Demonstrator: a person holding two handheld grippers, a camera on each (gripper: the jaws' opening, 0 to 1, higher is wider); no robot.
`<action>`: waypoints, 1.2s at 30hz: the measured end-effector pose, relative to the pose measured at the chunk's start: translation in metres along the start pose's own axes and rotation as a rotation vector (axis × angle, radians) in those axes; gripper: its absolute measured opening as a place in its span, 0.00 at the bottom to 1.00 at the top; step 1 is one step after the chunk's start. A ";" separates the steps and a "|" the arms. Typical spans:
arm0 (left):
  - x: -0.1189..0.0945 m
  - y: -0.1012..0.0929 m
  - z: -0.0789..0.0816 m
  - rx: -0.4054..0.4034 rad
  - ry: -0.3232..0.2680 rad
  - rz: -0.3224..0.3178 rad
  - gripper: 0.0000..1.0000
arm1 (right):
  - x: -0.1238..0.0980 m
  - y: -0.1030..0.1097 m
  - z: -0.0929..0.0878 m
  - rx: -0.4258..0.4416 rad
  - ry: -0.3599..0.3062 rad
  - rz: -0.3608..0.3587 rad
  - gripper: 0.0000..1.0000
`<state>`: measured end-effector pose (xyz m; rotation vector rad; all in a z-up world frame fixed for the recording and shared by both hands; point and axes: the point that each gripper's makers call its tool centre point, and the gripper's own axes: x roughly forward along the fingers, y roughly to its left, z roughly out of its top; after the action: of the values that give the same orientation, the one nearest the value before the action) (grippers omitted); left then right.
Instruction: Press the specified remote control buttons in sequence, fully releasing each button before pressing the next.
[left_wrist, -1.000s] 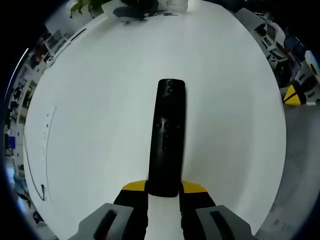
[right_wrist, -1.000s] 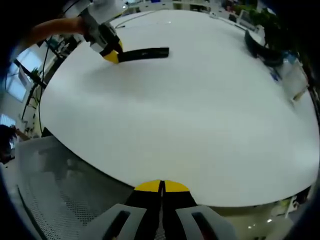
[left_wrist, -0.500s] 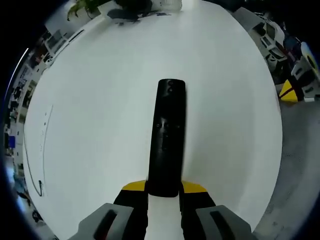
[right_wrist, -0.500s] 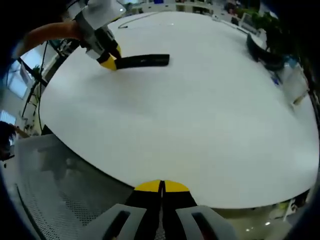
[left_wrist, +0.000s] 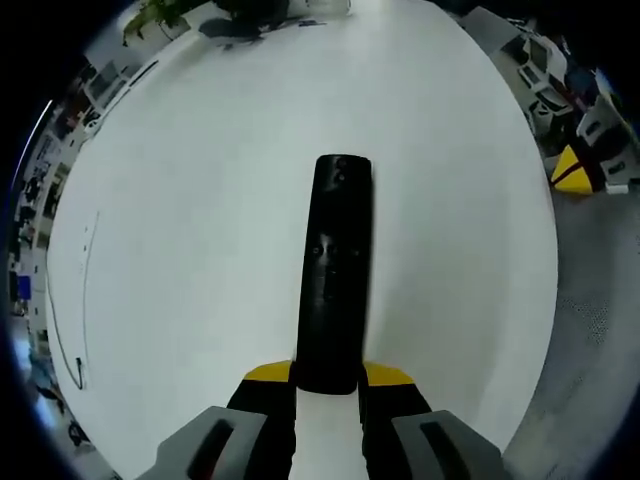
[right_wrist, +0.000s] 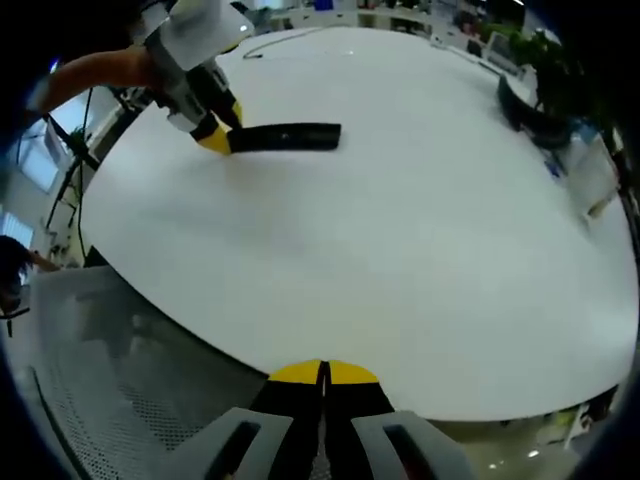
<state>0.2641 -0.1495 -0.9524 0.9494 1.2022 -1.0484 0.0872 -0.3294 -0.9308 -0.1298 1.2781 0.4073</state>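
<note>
The long, flat, black remote control (left_wrist: 334, 280) lies on the smooth white table (left_wrist: 200, 250), and the left gripper (left_wrist: 328, 385) holds the near end of the remote tight between its yellow-tipped jaws. The right gripper (right_wrist: 323, 375) hangs past the table's round edge, well apart from the remote, with its jaws pressed together and nothing in them. I think no button is being pressed yet, so the next move is for the right gripper to travel across the table to the remote and push its closed tip down on the first small button, then lift off fully.
</note>
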 end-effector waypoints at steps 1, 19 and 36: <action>0.000 -0.002 0.000 0.000 0.001 0.000 0.22 | 0.000 0.001 0.000 -0.003 -0.001 0.001 0.00; -0.001 -0.029 -0.006 0.000 -0.003 -0.001 0.22 | -0.002 0.001 0.001 -0.034 -0.018 -0.004 0.00; -0.003 -0.062 -0.012 -0.013 0.014 0.007 0.22 | -0.002 -0.006 -0.002 -0.081 -0.020 -0.039 0.00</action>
<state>0.2010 -0.1533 -0.9523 0.9515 1.2152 -1.0290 0.0869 -0.3365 -0.9301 -0.2188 1.2380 0.4260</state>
